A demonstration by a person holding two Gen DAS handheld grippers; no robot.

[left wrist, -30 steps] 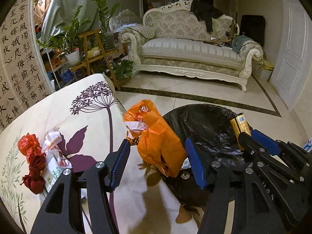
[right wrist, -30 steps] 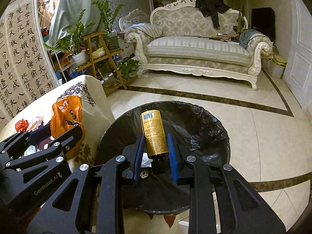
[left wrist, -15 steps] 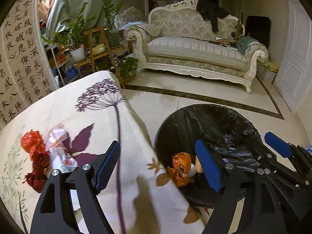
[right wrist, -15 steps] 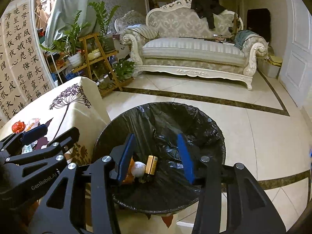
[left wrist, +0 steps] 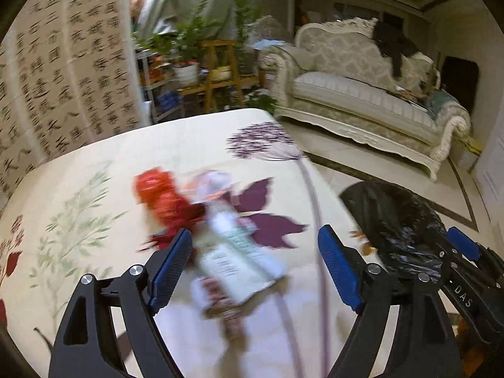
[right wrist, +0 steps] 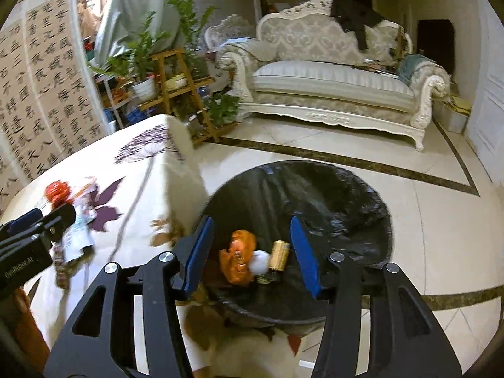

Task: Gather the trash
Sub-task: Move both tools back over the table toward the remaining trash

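My left gripper [left wrist: 255, 266] is open over the table, its jaws on either side of a white wrapper [left wrist: 234, 252] that lies beside red crumpled trash [left wrist: 160, 197]. The view is blurred. My right gripper [right wrist: 250, 250] is open and empty above the black-lined trash bin [right wrist: 346, 208]. Inside the bin lie an orange bag [right wrist: 237, 256], a white ball [right wrist: 260, 261] and a gold can [right wrist: 279, 255]. The wrapper [right wrist: 75, 236] and red trash [right wrist: 56, 190] also show in the right wrist view, with the left gripper [right wrist: 34, 223] at the left edge.
The table wears a cream floral cloth [left wrist: 94, 189]; the bin [left wrist: 393, 220] stands on the tiled floor by its right edge. A sofa [right wrist: 330, 85] and a plant shelf [right wrist: 173, 88] stand at the back. A calligraphy screen [left wrist: 47, 78] is at left.
The right gripper opened and dropped the gold can into the bin; the orange bag also fell in. The left gripper has swung left onto the table, over the white wrapper.
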